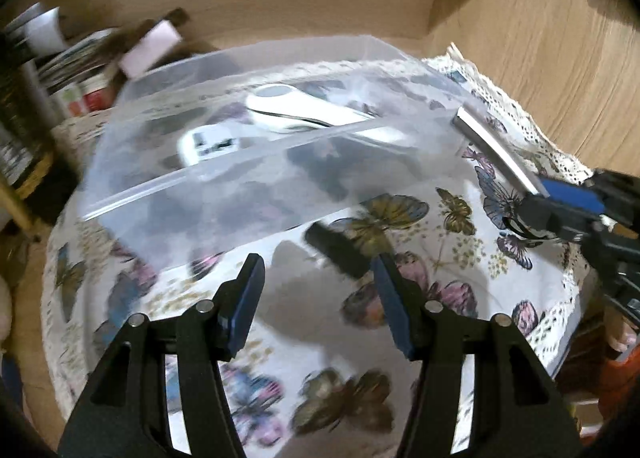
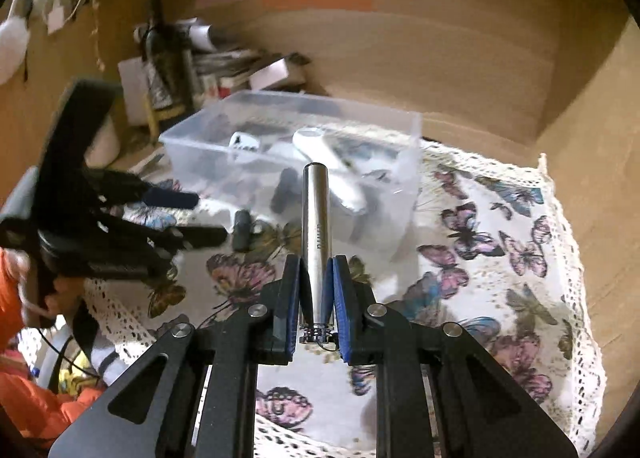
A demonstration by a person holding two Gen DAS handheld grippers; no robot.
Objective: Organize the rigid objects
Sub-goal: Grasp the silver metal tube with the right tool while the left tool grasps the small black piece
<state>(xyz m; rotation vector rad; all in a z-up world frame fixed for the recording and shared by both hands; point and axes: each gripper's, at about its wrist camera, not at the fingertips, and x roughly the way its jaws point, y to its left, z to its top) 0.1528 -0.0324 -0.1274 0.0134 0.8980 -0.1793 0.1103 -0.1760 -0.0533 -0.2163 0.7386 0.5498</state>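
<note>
A clear plastic box [image 1: 192, 194] [image 2: 412, 146] stands on the butterfly tablecloth [image 1: 328, 338] and holds a white handheld device [image 1: 296, 110] [image 2: 324, 154] and a white adapter [image 1: 208, 144] [image 2: 244, 142]. A small black object [image 1: 336, 250] [image 2: 242, 230] lies on the cloth in front of the box. My left gripper [image 1: 318, 270] [image 2: 208, 218] is open and empty, just short of that black object. My right gripper [image 2: 316, 278] [image 1: 556, 202] is shut on a silver metal cylinder [image 2: 316, 226] [image 1: 496, 150], held above the cloth and pointing at the box.
Books, a dark bottle [image 2: 160, 46] and boxes are stacked at the back left. Wooden walls [image 2: 440, 38] close in the back and right. The lace cloth edge [image 2: 576, 258] runs along the right side.
</note>
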